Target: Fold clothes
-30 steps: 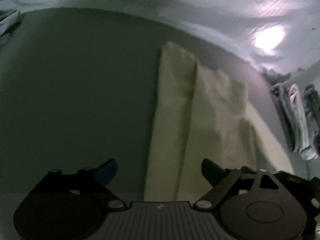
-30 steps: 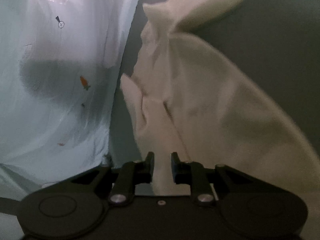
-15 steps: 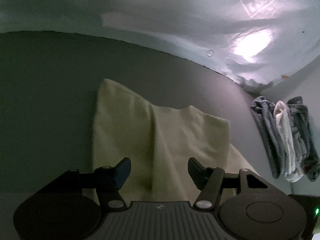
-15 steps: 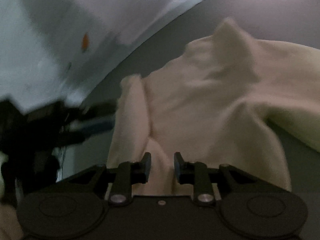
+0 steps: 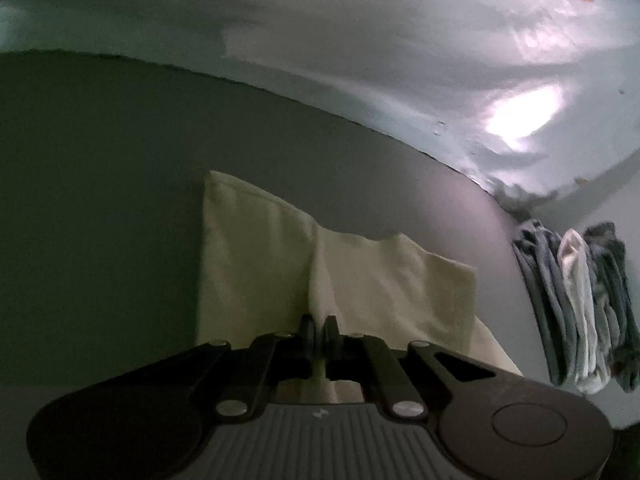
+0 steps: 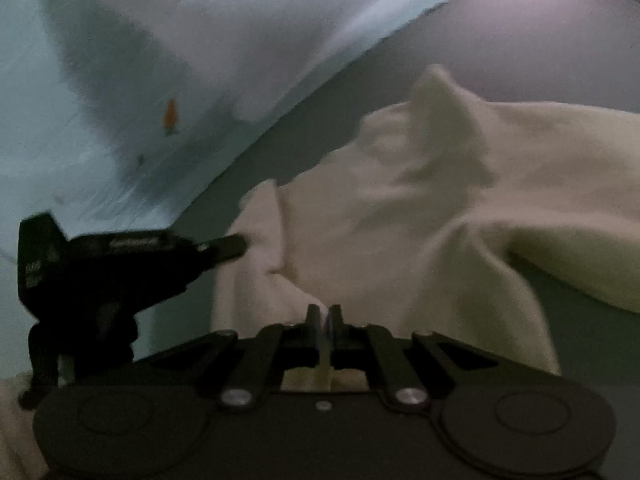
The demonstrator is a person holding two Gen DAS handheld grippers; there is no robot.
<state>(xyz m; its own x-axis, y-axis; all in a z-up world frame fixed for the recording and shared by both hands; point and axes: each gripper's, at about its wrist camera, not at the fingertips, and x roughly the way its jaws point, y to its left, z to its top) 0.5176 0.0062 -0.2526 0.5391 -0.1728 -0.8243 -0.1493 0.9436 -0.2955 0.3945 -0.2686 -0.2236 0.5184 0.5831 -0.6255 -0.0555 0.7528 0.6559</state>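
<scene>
Cream garment (image 5: 360,280) stretches lengthwise ahead of the left hand-held gripper (image 5: 319,330), clenched on its near edge. Right hand-held gripper (image 6: 325,318) is pinching the same end just beside it.

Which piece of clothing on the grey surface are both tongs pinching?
The cream garment: the left tongs and right tongs are both shut on it. The grey and white pile lies untouched, off to the side.

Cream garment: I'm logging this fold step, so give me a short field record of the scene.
garment: cream garment, partly folded, rumpled, on grey surface
left gripper: shut on a fold of the cream garment
right gripper: shut on the cream garment's near edge
nearby: grey and white clothes pile to the right, apart from it
backdrop: pale blue printed sheet
</scene>
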